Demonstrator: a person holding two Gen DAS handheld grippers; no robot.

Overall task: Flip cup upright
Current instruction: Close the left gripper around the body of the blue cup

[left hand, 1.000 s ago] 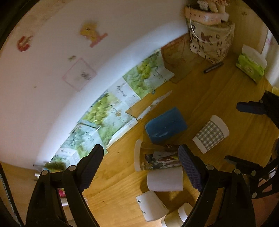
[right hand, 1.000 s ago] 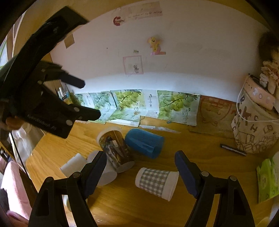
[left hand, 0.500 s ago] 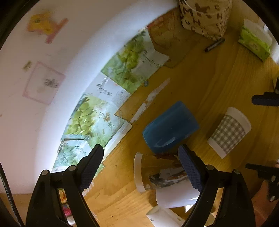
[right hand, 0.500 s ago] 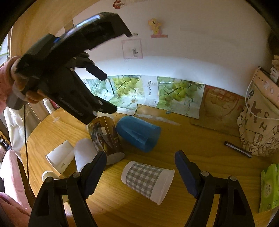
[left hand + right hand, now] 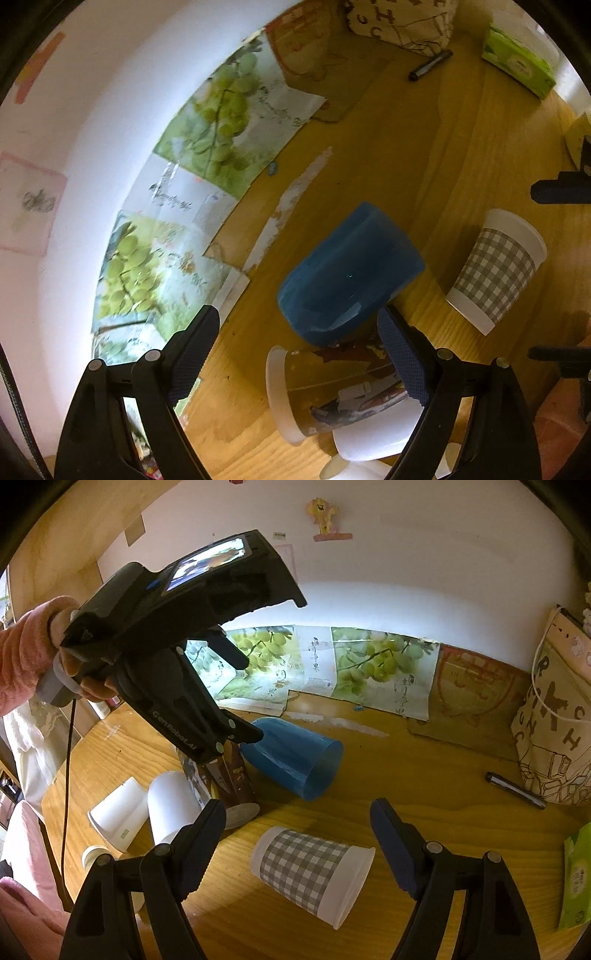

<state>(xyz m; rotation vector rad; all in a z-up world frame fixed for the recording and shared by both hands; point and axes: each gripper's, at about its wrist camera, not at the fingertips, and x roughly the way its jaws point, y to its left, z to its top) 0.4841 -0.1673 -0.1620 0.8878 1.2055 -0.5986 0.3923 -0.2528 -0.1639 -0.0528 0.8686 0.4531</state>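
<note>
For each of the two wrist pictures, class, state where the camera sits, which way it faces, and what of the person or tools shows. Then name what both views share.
Left wrist: rides the left tool, looking steeply down at the blue cup and printed cup; its own open fingers show.
Right wrist: rides the right tool, facing the wall across the table; the gingham cup lies between its open fingers, with the left tool and the hand gripping it.
Shared: blue, printed and gingham cups, grape posters.

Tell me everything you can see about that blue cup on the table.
The blue cup looks like smooth, slightly glossy plastic, plain with no print. It lies on its side on the wooden table, open mouth toward the marker side, closed base toward the wall posters. Its base end rests against the picture-printed paper cup. Neither gripper touches it.
</note>
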